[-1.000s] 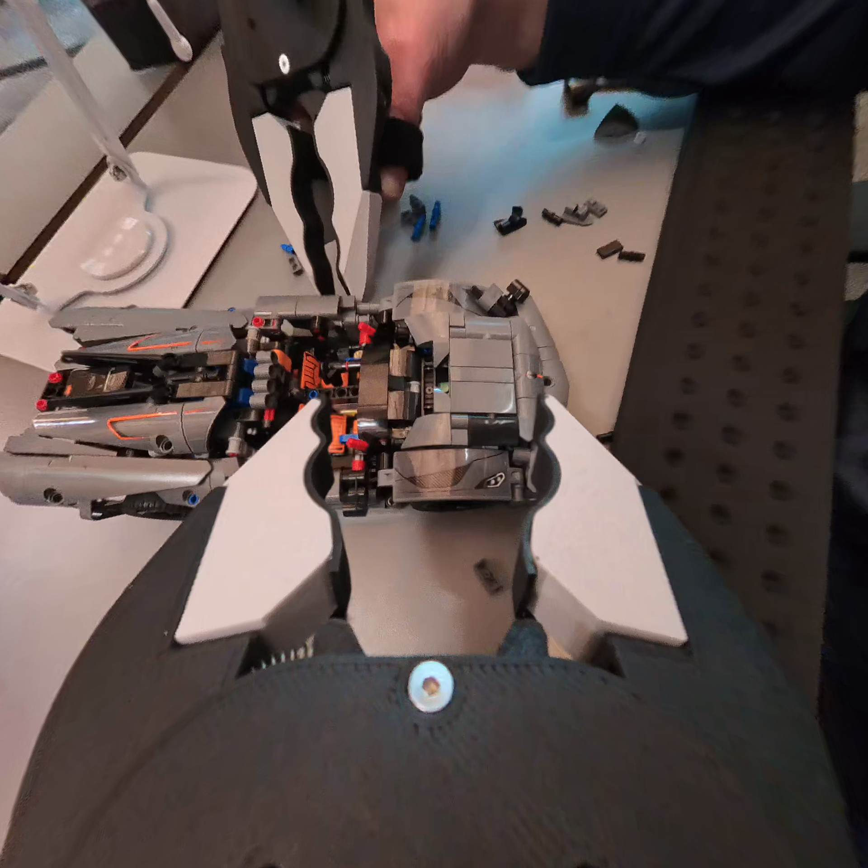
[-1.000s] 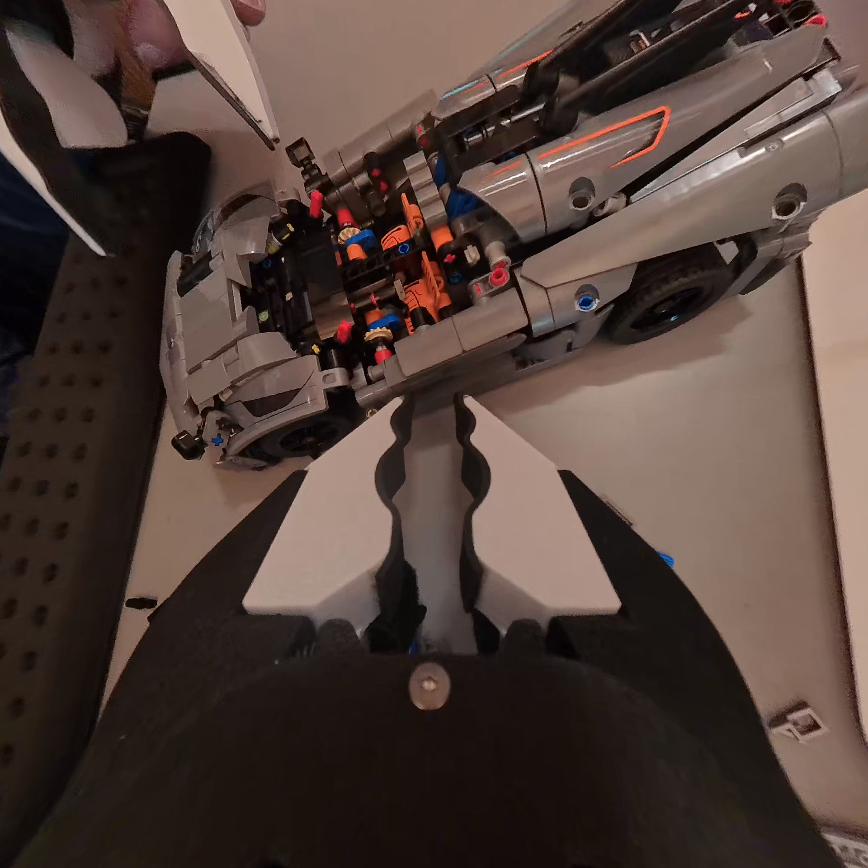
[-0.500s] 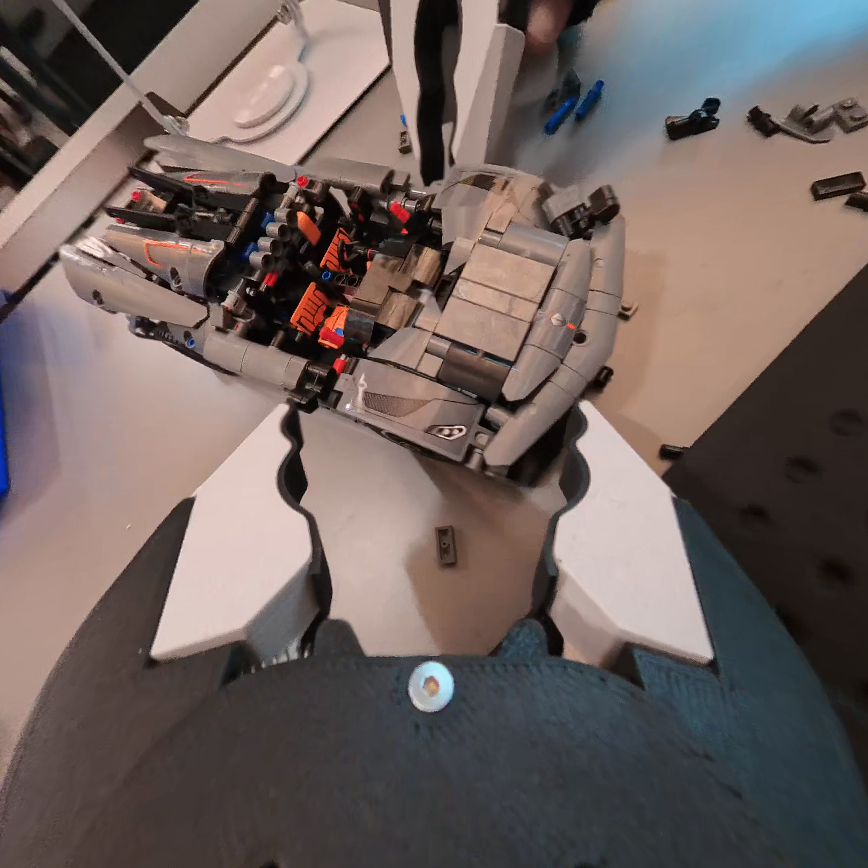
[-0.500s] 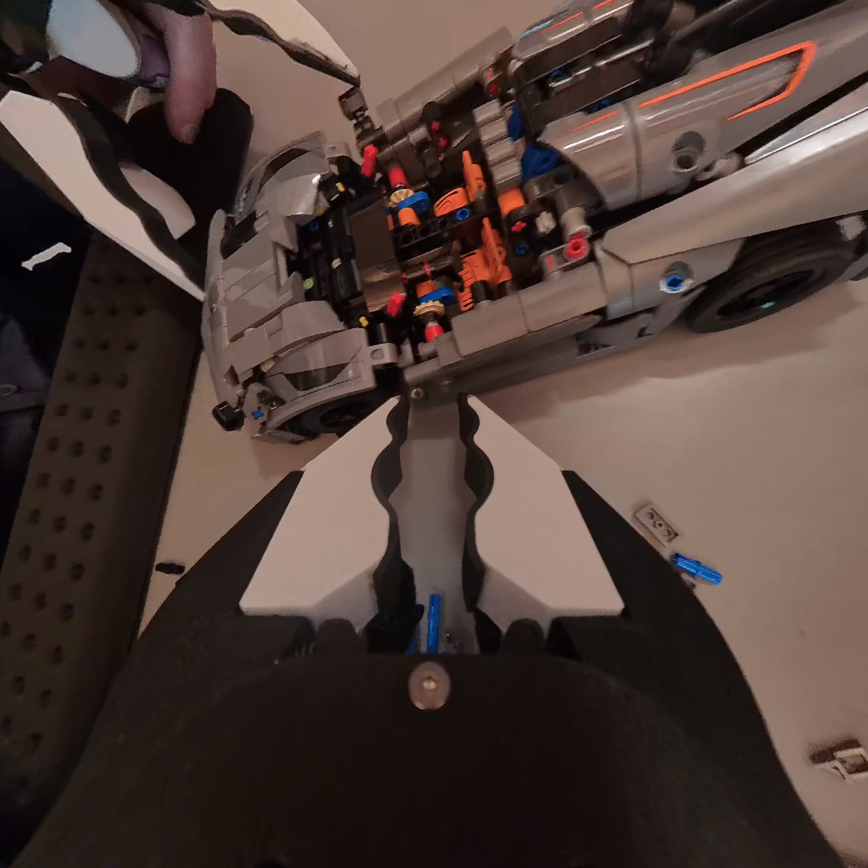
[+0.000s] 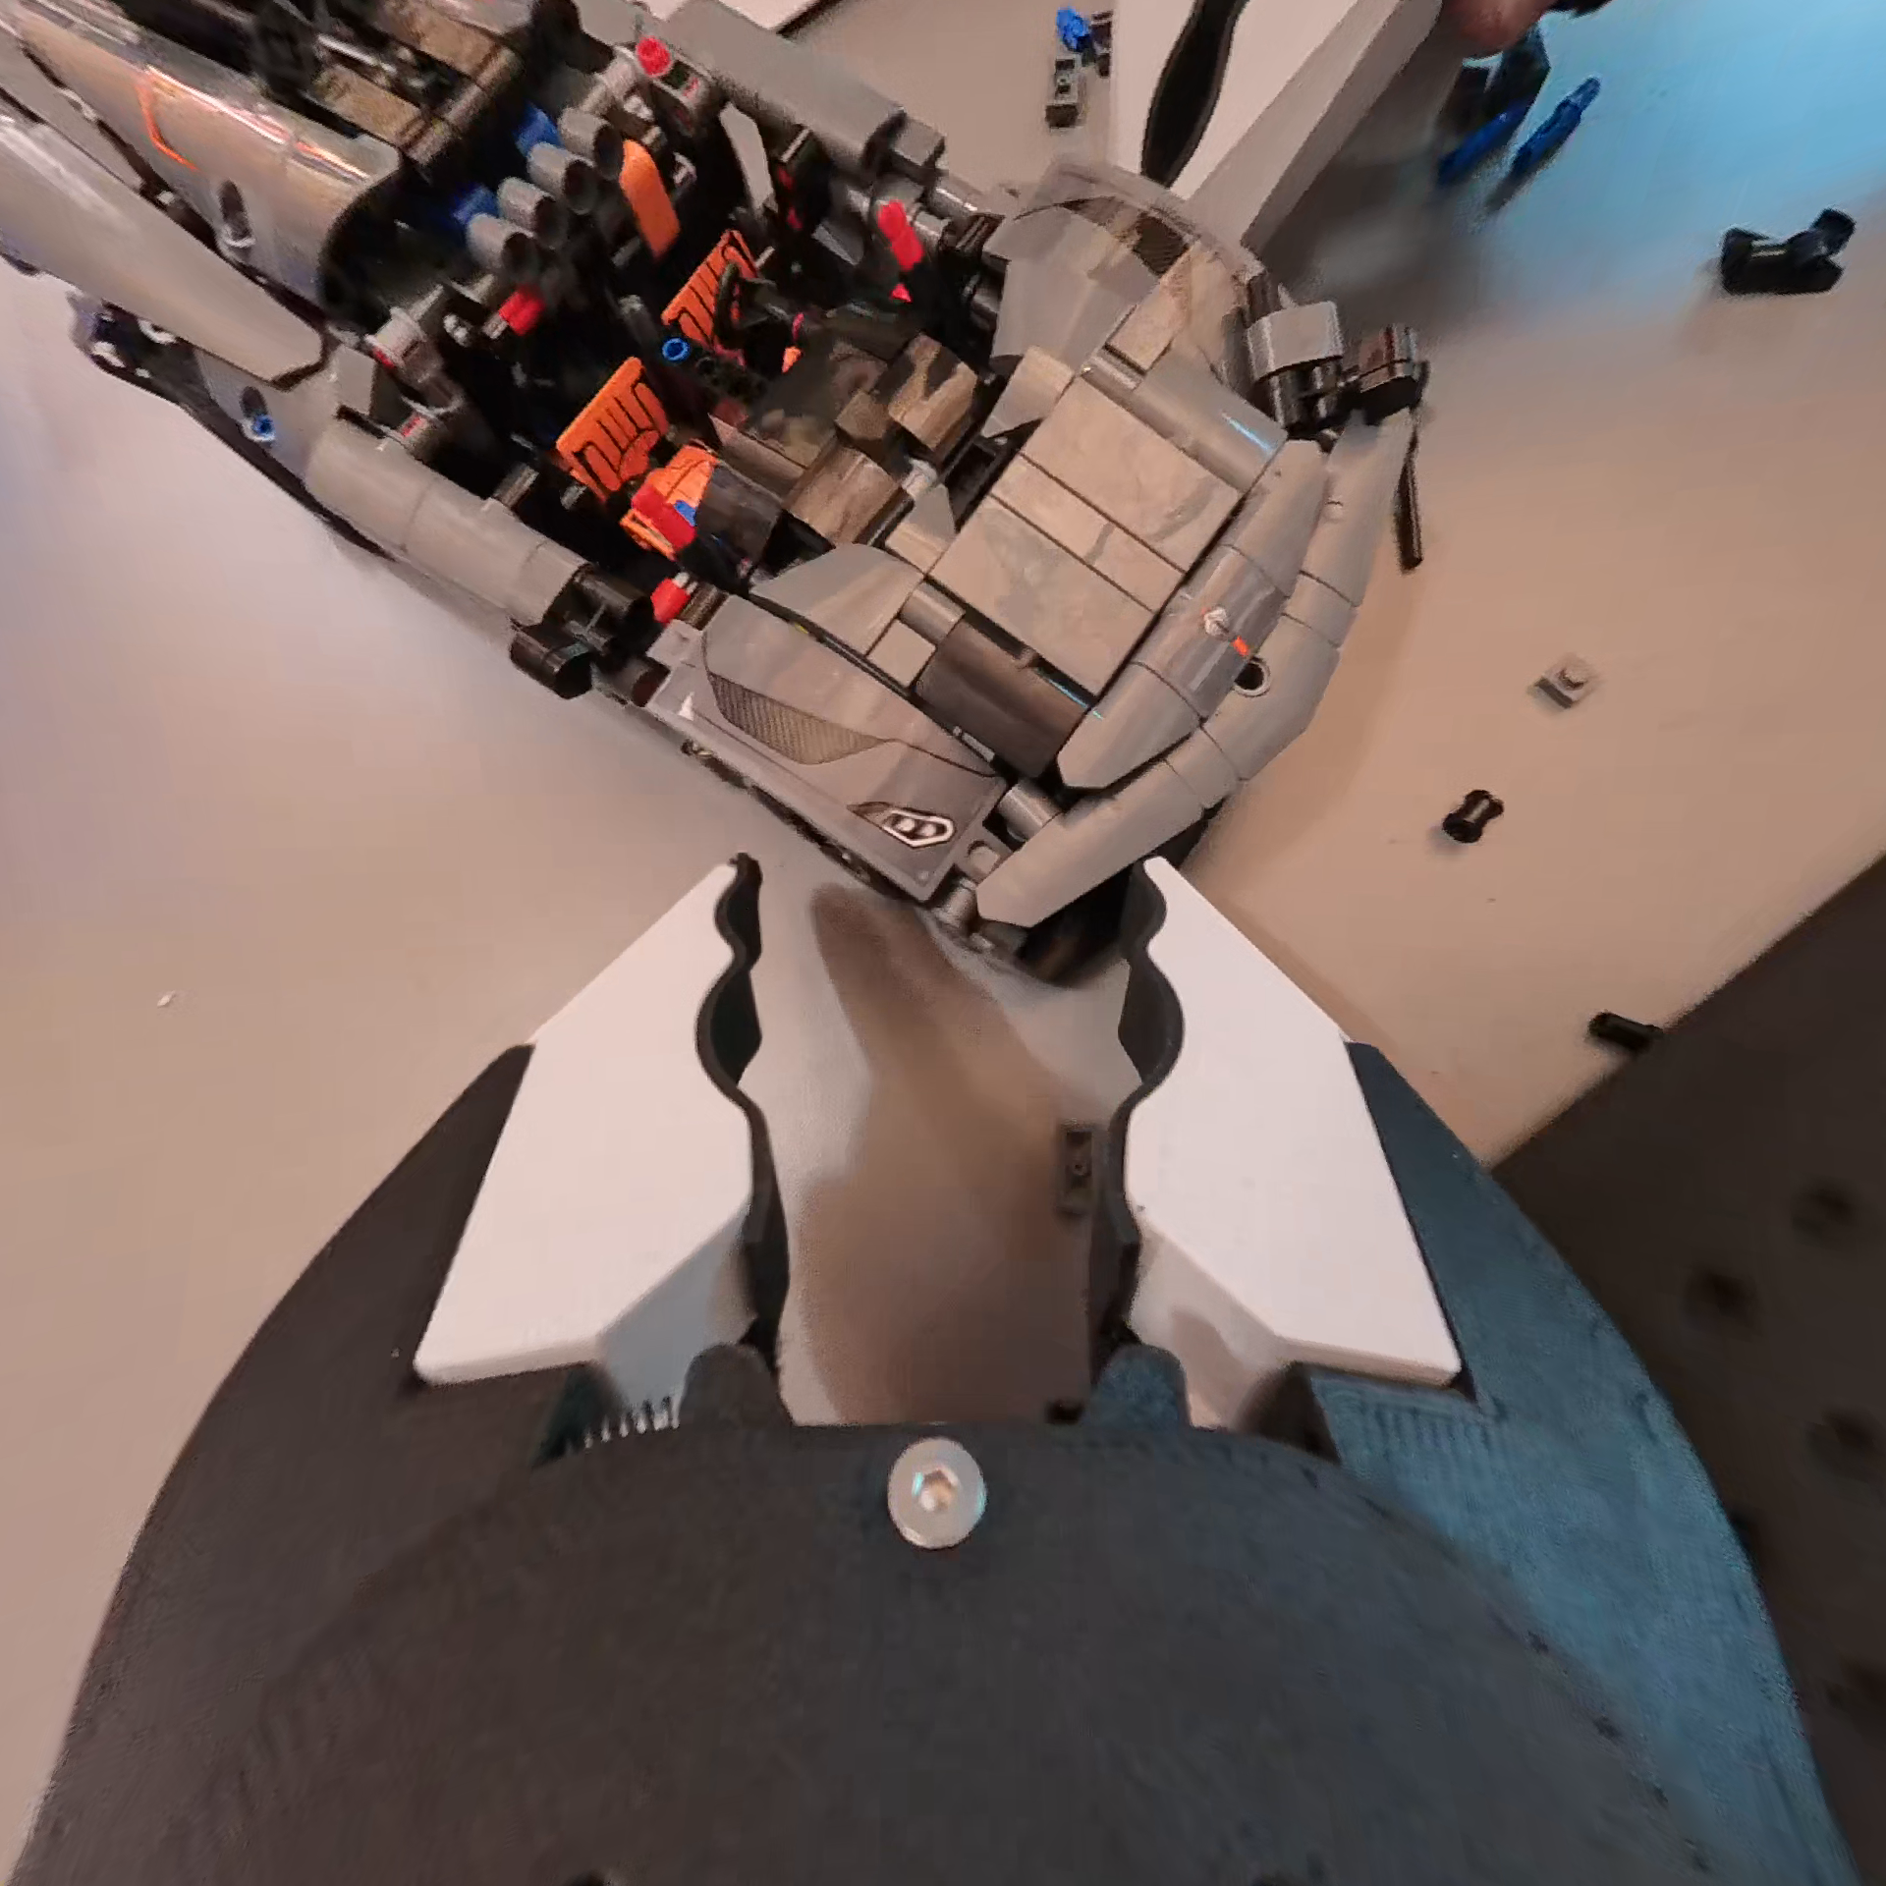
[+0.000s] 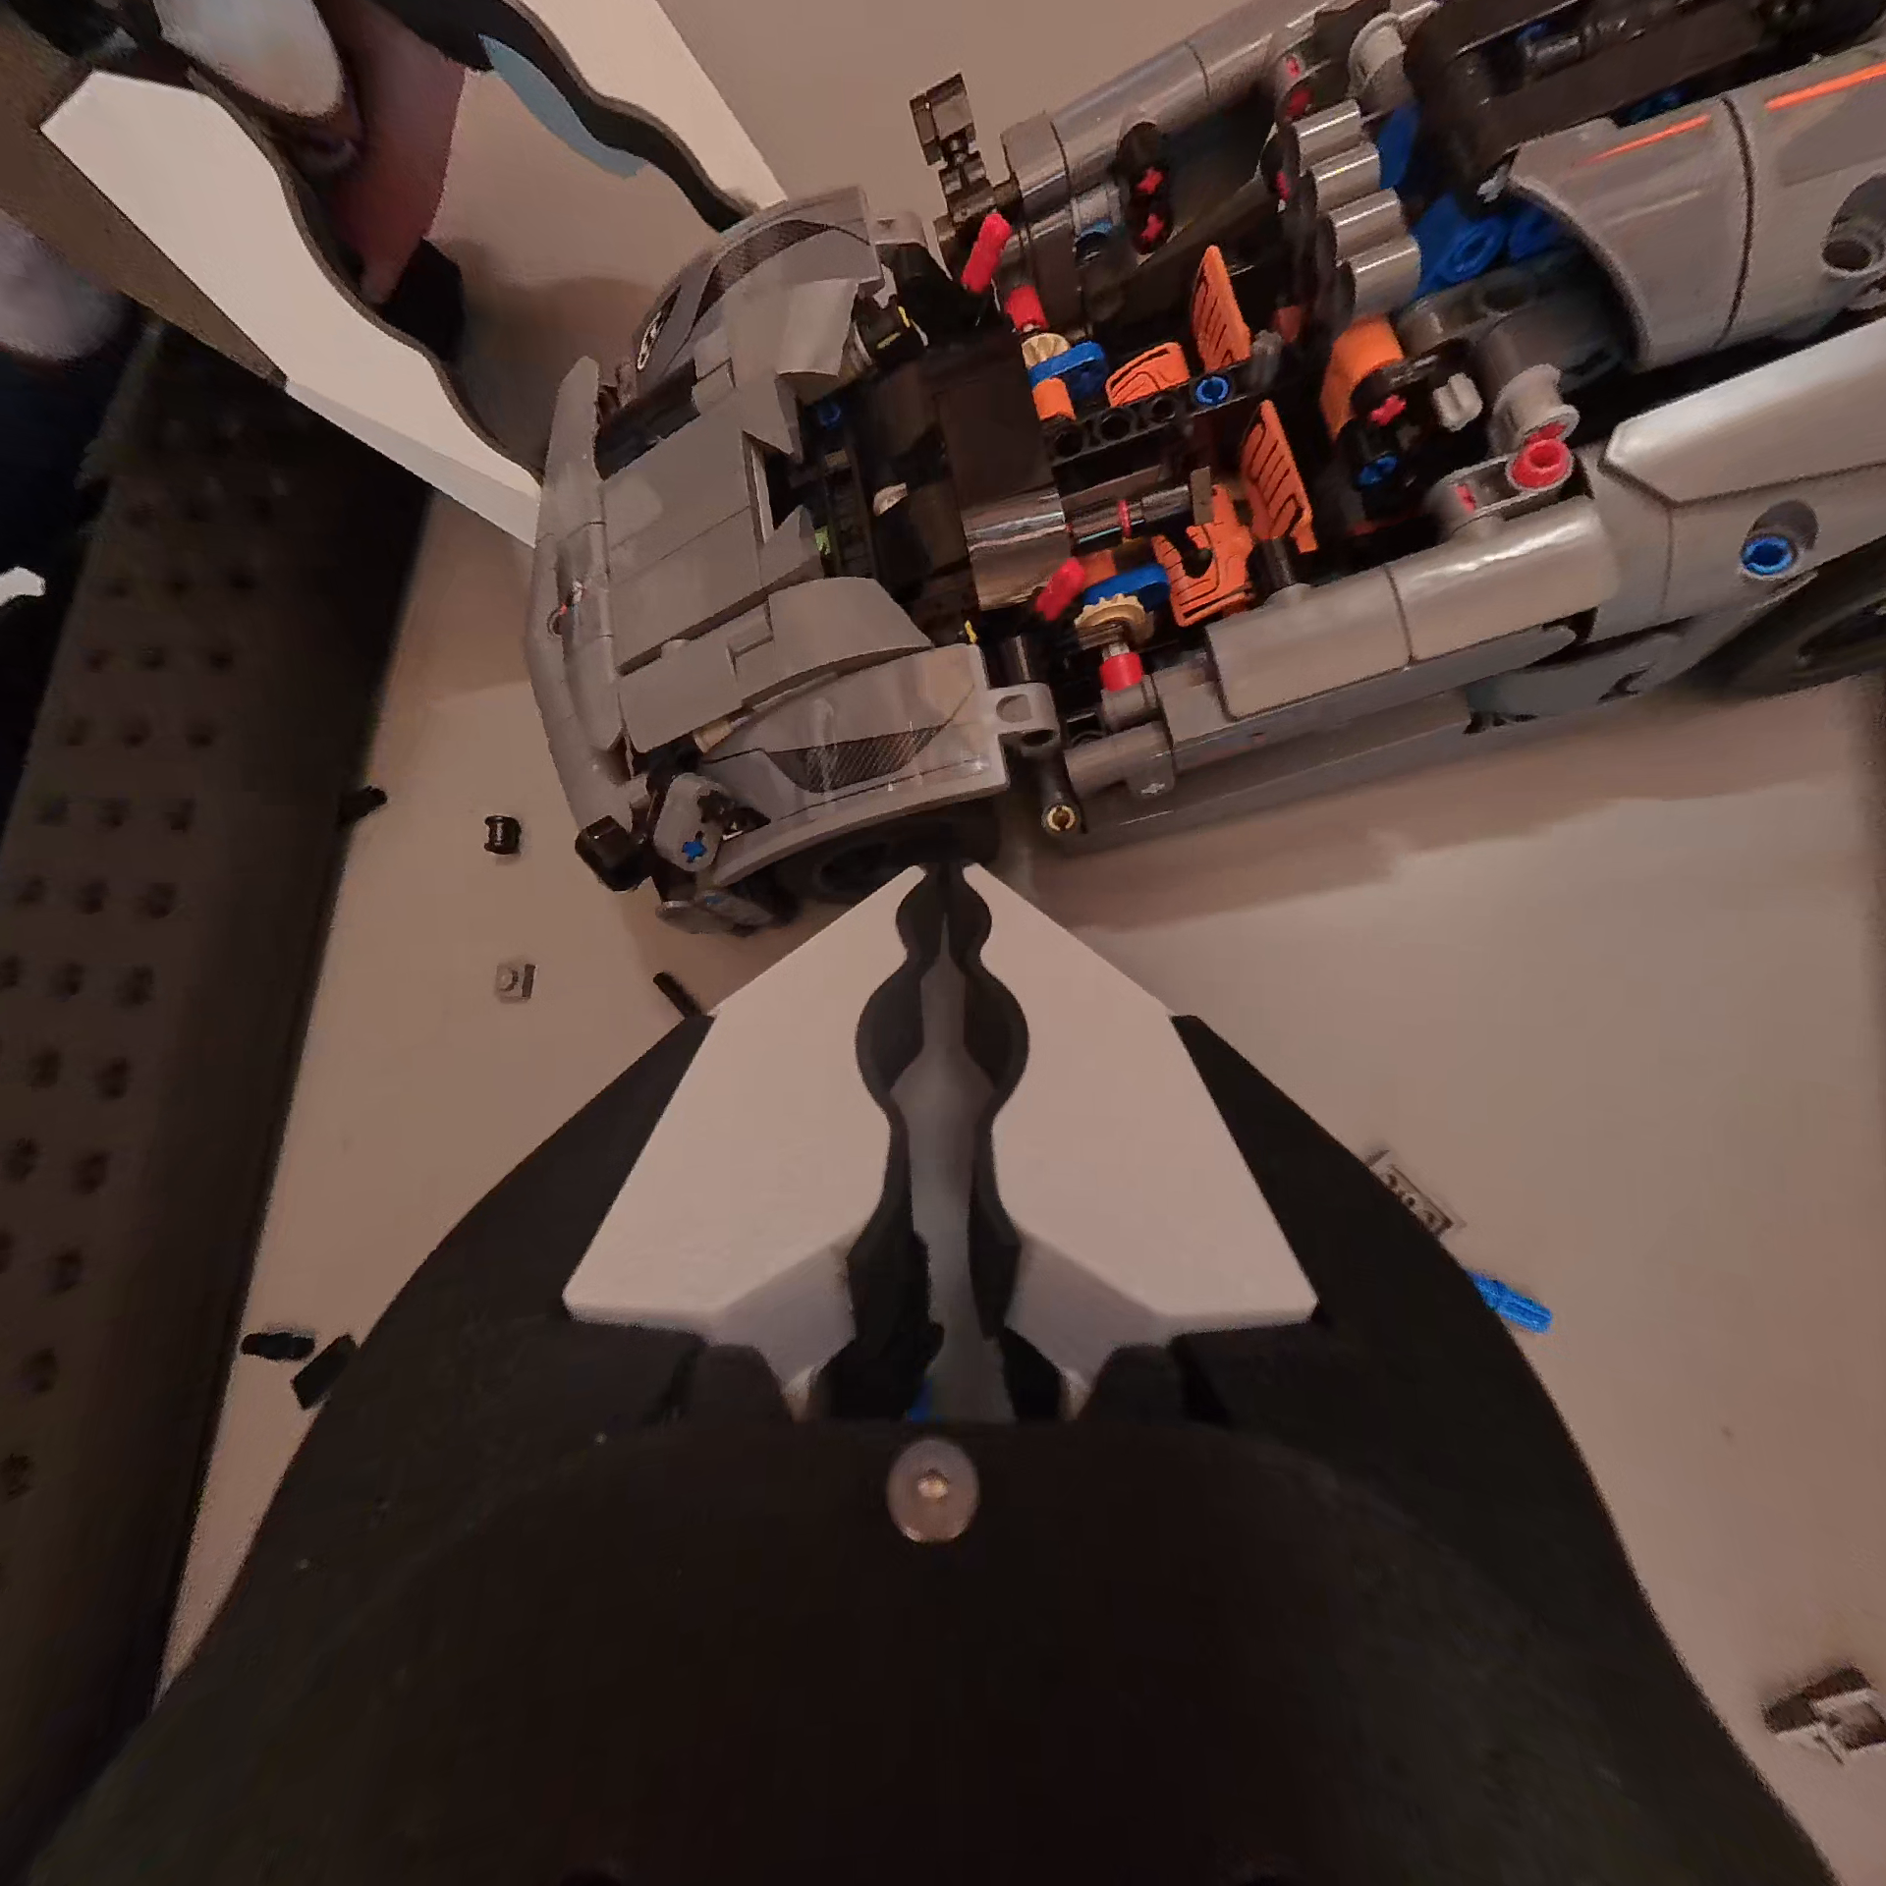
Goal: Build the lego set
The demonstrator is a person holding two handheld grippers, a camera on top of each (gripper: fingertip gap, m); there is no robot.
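- The left gripper (image 5: 944, 878), with white wedge-shaped fingers and black wavy pads on a black textured body, is open with a wide gap and holds nothing. Its right fingertip is just beside the front corner of the car.
- Between its fingers, a small dark flat plate piece (image 5: 1074, 1167) lies on the table, close to the right pad.
- The right gripper (image 6: 944, 876), of the same white and black build, has its fingers nearly closed, the tips almost touching. I cannot tell if something is between them. The tips are at the front wheel area of the car.
- The grey lego sports car with orange seats and red, blue and black inner parts (image 5: 1031, 531) (image 6: 776, 572) stands on the pale beige table (image 5: 255, 816) (image 6: 1429, 1021). Its cabin is open from above.
- A small black connector piece (image 5: 1473, 813) and a small grey square plate (image 5: 1565, 686) lie beside the car's nose.
- A dark perforated mat (image 6: 153, 919) runs along the table edge near the nose.
- Farther off, 2 blue pins (image 5: 1521, 128) lie on the table.
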